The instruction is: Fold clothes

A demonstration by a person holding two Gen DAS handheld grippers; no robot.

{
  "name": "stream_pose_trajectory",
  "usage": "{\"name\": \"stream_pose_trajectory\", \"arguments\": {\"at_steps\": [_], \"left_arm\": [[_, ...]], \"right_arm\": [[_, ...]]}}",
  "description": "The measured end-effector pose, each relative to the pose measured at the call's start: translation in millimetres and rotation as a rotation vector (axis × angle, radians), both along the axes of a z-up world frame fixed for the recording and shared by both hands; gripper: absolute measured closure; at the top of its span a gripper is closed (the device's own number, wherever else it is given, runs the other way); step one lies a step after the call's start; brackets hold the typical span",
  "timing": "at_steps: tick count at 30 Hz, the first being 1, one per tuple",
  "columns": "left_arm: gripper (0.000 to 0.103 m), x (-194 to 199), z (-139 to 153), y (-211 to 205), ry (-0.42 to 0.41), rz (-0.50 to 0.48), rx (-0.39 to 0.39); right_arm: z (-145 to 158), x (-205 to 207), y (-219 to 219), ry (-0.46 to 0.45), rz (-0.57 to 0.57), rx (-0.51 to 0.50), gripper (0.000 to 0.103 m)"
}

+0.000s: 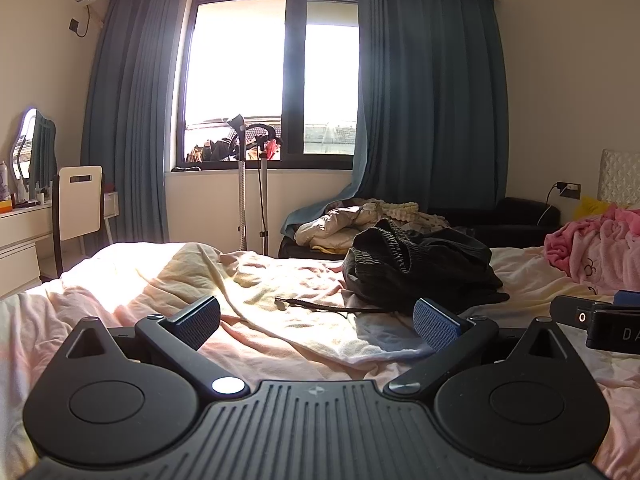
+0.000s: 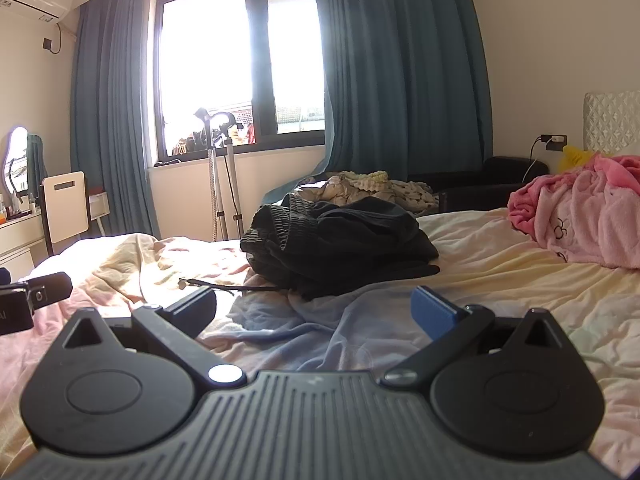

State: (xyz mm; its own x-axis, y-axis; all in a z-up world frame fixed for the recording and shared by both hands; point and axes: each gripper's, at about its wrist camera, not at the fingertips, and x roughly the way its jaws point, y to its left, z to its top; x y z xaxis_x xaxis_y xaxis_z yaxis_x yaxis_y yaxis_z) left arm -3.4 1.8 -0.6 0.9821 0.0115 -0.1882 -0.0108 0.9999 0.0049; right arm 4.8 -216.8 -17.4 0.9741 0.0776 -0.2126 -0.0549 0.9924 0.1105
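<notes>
A crumpled black garment (image 1: 420,268) with a ribbed waistband lies bunched on the bed, and a thin drawstring (image 1: 320,306) trails from it to the left. It also shows in the right wrist view (image 2: 340,240). My left gripper (image 1: 318,322) is open and empty, low over the sheet, short of the garment. My right gripper (image 2: 314,310) is open and empty, just in front of the garment. The right gripper's body shows at the right edge of the left wrist view (image 1: 600,320).
The bed (image 1: 140,280) has a rumpled pale pink and yellow sheet. A pink fleece blanket (image 2: 580,216) lies at the right by the headboard. Beyond the bed are a clothes-covered black sofa (image 1: 380,220), a garment steamer stand (image 1: 250,184), a white chair (image 1: 80,200), curtains and the window.
</notes>
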Motion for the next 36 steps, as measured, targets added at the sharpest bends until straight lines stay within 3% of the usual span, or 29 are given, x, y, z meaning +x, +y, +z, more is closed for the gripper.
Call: {"name": "stream_pose_trajectory", "arguments": {"at_steps": [11, 18, 25, 31, 33, 36], "left_arm": [[0.0, 4.1, 1.6, 4.8, 0.013, -0.011, -0.035], [0.0, 36.6, 15.8, -6.0, 0.036, -0.076, -0.053], [0.0, 131.5, 24.3, -49.8, 0.115, -0.19, -0.041], [0.005, 243.3, 6.2, -72.5, 0.241, -0.254, -0.258], [0.016, 285.0, -5.3, -78.9, 0.262, -0.244, -0.333], [0.022, 331.3, -13.8, -87.4, 0.267, -0.208, -0.34]], "right_arm": [[0.9, -0.6, -1.0, -0.003, -0.006, 0.006, 0.0], [1.9, -1.1, -7.6, 0.002, -0.043, 0.011, 0.0], [-0.5, 9.6, -25.6, 0.058, -0.08, 0.08, 0.0], [-7.8, 27.4, -41.8, 0.097, -0.093, 0.134, 0.0], [-12.9, 36.6, -46.8, 0.11, -0.097, 0.151, 0.0], [-24.5, 53.4, -56.5, 0.135, -0.103, 0.185, 0.0]]}}
